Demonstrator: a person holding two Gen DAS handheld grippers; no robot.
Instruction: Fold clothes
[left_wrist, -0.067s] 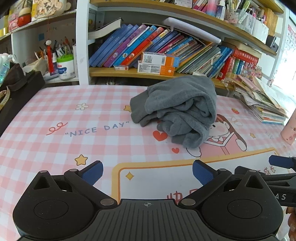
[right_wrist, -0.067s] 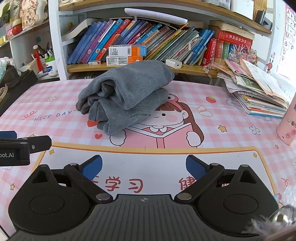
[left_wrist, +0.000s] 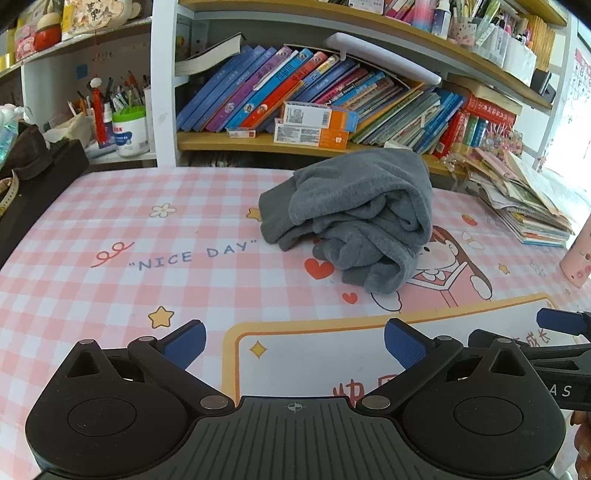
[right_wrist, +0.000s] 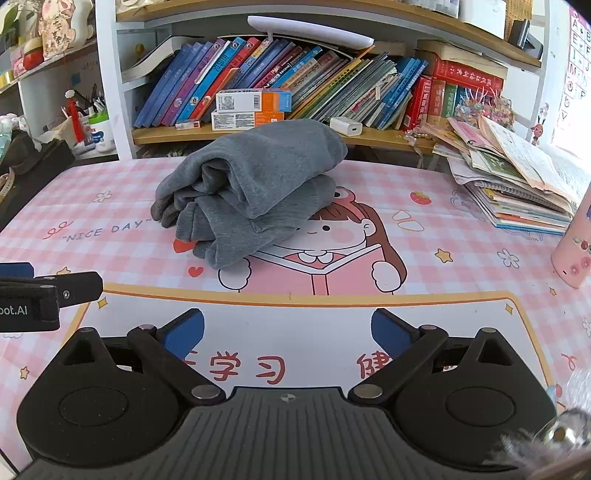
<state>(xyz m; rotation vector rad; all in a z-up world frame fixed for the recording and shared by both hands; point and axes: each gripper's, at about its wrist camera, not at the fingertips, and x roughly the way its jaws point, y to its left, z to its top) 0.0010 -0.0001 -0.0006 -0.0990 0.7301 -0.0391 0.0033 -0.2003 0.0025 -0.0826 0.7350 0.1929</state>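
The tabletop (left_wrist: 110, 229) stretches out ahead of both my hand-held grippers, covered in a pink checked cloth printed with "NICE DAY" and a cartoon girl reading. Beyond its far edge stands a bookshelf (right_wrist: 258, 136) packed with leaning books, well past my reach.

The grey garment (left_wrist: 354, 218) lies bunched in a loose, rumpled heap on the tabletop, ahead of my left hand-held gripper (left_wrist: 295, 343) and a little to its right. From my right hand-held gripper (right_wrist: 288, 332) the same heap sits ahead and slightly to the left, its near end overlapping the cartoon girl's head. Neither hand-held gripper touches it; bare cloth lies between my fingers and the fabric.

A slumped stack of magazines and papers (right_wrist: 517, 184) rests far off to the right of my right hand-held gripper, near the tabletop's back corner. A pink bottle (right_wrist: 576, 247) stands just in front of that stack, at the right edge.

Both of my hand-held grippers are released, their blue-padded fingers spread wide with nothing between them but the printed cloth below. The two hang side by side: my right one shows at the right edge of the left view, and my left one pokes in at the left edge of the right view.

Two small orange-and-white boxes (left_wrist: 314, 125) are stacked on the shelf directly behind the garment.
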